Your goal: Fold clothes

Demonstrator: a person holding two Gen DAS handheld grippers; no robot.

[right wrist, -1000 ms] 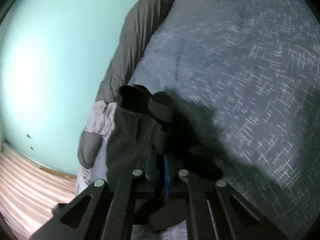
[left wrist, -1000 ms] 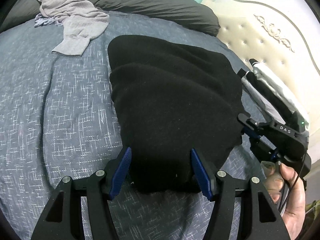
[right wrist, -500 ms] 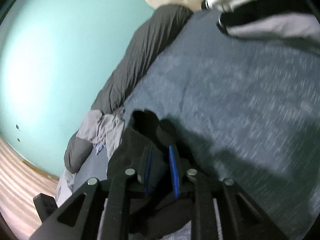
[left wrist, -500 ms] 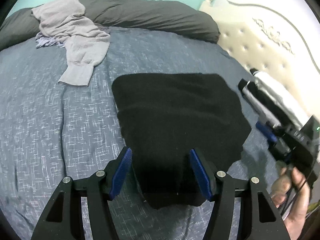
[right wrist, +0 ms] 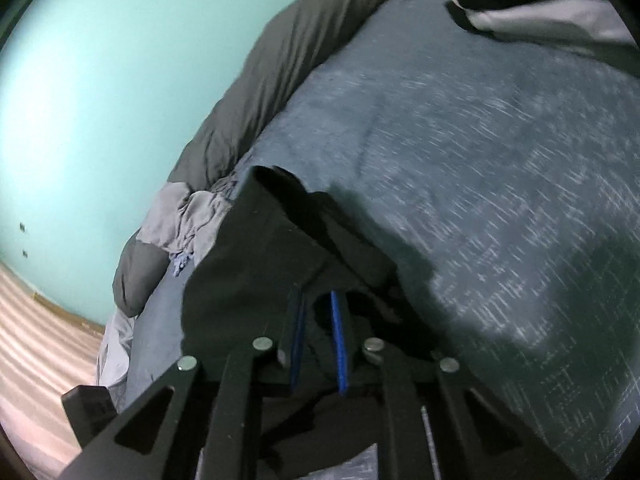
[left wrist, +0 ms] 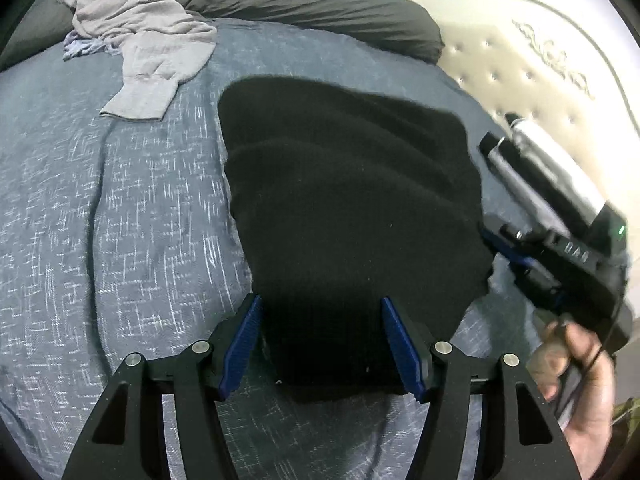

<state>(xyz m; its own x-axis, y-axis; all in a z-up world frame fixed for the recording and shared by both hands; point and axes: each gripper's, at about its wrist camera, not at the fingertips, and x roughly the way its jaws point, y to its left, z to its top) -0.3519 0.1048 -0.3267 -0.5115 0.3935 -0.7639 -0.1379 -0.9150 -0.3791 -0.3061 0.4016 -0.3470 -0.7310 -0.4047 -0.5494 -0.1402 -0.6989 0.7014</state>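
While a black garment (left wrist: 344,208) lies in layered folds on the blue bed (left wrist: 120,220), the left claw (left wrist: 322,344) hovers over its near edge, blue pads wide apart, gripping nothing. At the garment's right edge, the right claw (right wrist: 318,340) has pads slightly apart with dark cloth between; whether it pinches is unclear. A grey garment (left wrist: 148,40) lies crumpled beyond. Judged mid-fold; the next move calls for carrying an edge evenly.
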